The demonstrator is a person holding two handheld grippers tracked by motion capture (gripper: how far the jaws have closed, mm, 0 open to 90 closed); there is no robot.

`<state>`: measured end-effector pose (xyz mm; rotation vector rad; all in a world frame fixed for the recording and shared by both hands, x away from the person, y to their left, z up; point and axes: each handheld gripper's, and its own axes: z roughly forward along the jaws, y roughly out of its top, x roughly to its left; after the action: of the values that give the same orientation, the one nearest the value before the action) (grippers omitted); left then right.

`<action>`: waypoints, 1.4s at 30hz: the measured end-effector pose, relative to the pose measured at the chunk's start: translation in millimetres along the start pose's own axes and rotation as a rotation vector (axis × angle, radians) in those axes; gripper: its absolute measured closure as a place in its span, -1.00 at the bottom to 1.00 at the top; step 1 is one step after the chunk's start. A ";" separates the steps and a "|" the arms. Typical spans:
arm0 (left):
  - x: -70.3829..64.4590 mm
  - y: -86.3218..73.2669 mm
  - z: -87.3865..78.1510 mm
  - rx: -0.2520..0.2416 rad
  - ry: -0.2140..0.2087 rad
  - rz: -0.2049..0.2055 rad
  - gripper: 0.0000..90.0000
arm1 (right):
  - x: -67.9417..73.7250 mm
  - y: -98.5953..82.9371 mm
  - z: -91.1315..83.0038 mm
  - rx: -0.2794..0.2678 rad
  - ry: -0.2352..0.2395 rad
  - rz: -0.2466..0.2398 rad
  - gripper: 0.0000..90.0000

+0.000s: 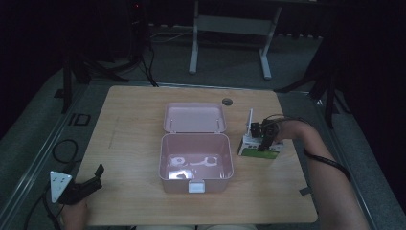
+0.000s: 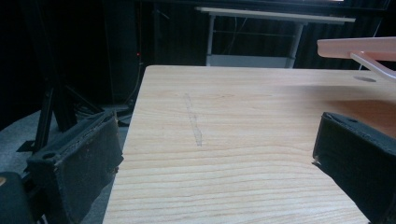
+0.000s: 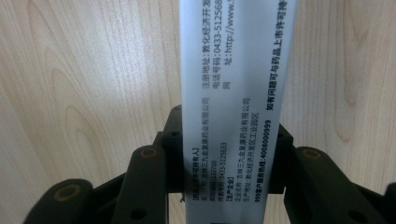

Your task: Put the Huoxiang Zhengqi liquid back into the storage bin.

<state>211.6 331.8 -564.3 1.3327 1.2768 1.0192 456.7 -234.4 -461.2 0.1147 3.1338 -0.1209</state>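
Note:
A white medicine carton with a green front (image 1: 258,150) sits on the wooden table (image 1: 134,120), just right of an open pink plastic box (image 1: 165,165). My right gripper (image 1: 265,140) comes down on the carton from above. In the right gripper view its jaws (image 3: 229,161) are shut on the carton's narrow printed side (image 3: 236,65). The pink box's lid (image 1: 194,117) lies folded back; pale shapes I cannot identify show on the box floor. My left gripper (image 1: 95,178) rests open at the table's front left corner, its pads (image 2: 79,158) wide apart with bare wood between them.
A round cable hole (image 1: 227,101) sits near the table's far edge. A white desk frame (image 1: 230,28) stands on the floor behind. Cables (image 1: 64,148) lie on the floor at the left. The pink lid (image 2: 359,49) shows at the upper right of the left gripper view.

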 end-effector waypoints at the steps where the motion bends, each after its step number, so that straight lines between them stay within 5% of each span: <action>1: 0.0 0.0 0.0 0.000 0.000 0.000 -0.98 | 0.8 -0.1 -0.7 -0.001 -0.001 0.002 0.38; 16: -0.4 0.1 0.2 0.001 0.003 0.001 -0.98 | 19.9 4.7 -16.8 0.013 0.043 -0.005 0.39; 42: -0.6 0.2 0.5 0.004 0.006 0.005 -0.98 | 54.7 5.6 -94.9 -0.023 0.016 0.018 0.39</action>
<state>212.1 331.2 -564.2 1.3372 1.2816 1.0249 402.5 -217.6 -367.3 0.1447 3.1487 -0.0838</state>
